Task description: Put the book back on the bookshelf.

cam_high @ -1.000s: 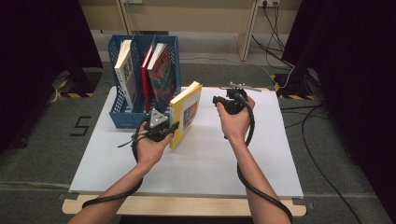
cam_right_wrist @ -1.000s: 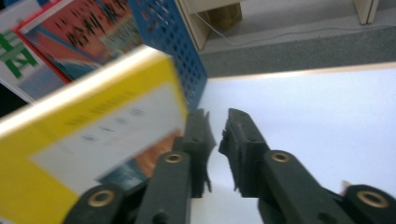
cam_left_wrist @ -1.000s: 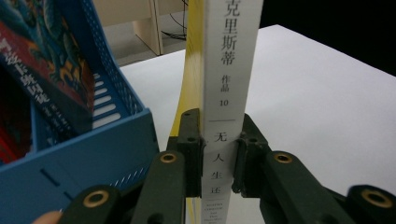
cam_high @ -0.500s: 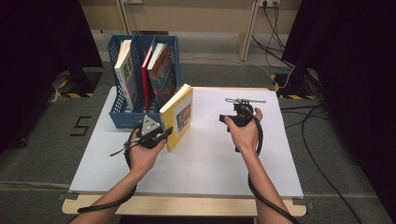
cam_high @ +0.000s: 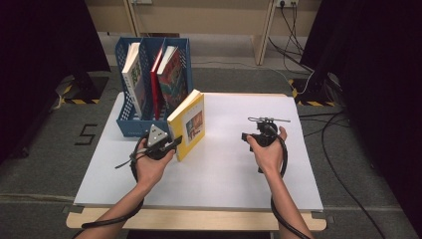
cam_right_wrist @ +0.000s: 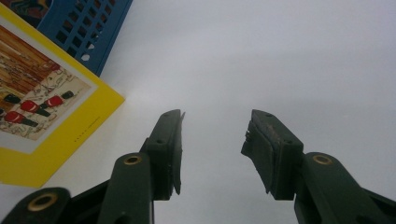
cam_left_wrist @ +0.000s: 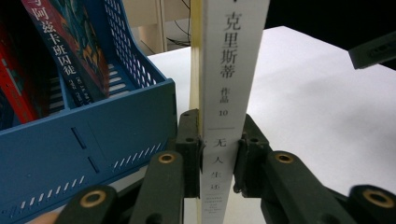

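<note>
In the blue file rack [cam_high: 130, 127], three upright books [cam_high: 171, 77]

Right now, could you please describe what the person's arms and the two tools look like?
Both forearms are bare, with no sleeves in sight. The left tool is black with a grey three-cornered plate on top; the right tool is black too. Each has dark jaws with brass-coloured rivets and trails a black cable.

Recording lab or studio, black curtains [cam_high: 45, 59] at nine and three o'clock; hazard-taped stand feet [cam_high: 74, 99], trailing cables [cam_high: 343, 164], bare white table [cam_high: 224, 174]
</note>
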Available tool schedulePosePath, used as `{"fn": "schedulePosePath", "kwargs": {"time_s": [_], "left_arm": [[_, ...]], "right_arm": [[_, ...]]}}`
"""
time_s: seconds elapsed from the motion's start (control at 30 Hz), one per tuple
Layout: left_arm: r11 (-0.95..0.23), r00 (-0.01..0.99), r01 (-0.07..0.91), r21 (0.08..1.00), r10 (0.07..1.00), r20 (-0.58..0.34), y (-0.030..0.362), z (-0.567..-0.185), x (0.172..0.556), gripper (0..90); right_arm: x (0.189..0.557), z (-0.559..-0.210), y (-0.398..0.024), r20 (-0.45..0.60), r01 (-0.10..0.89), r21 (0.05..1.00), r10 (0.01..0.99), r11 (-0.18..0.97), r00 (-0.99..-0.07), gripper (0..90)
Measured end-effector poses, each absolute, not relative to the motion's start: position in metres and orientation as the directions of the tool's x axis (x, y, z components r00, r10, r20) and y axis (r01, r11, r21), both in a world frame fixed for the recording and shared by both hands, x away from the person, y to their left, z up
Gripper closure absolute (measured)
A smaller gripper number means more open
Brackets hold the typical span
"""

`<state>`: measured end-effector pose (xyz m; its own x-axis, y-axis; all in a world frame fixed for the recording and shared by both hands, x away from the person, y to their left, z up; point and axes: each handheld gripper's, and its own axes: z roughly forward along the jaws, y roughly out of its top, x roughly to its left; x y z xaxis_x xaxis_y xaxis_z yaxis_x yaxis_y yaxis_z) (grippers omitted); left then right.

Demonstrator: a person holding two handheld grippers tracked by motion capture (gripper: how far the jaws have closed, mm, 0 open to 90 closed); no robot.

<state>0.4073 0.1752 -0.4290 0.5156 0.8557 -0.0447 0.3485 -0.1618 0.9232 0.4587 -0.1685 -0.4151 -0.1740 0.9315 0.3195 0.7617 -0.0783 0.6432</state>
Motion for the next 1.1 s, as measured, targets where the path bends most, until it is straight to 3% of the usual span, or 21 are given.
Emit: {"fn": "schedulePosePath", "kwargs": {"time_s": [0.13,0.33,0.43,0.7,1.1], "left_arm": [[-0.128,0.523,0.320,0.939,0.850,-0.063,0.174,-0.428,0.415,67.2],[-0.116,0.523,0.290,0.950,0.850,-0.056,0.168,-0.422,0.423,66.0],[-0.109,0.519,0.277,0.955,0.853,-0.054,0.165,-0.419,0.427,68.7],[-0.100,0.520,0.267,0.958,0.853,-0.055,0.164,-0.419,0.431,74.4],[-0.110,0.538,0.268,0.957,0.841,-0.054,0.164,-0.418,0.431,75.0]], "right_arm": [[0.456,-0.420,-0.173,0.304,0.749,0.659,0.935,-0.067,-0.184,56.9],[0.452,-0.423,-0.175,0.282,0.728,0.684,0.940,-0.054,-0.195,56.9],[0.447,-0.425,-0.181,0.307,0.721,0.688,0.933,-0.082,-0.187,65.7],[0.428,-0.434,-0.199,0.304,0.694,0.712,0.937,-0.106,-0.169,62.3],[0.403,-0.447,-0.225,0.332,0.642,0.743,0.936,-0.186,-0.113,63.5]]}}
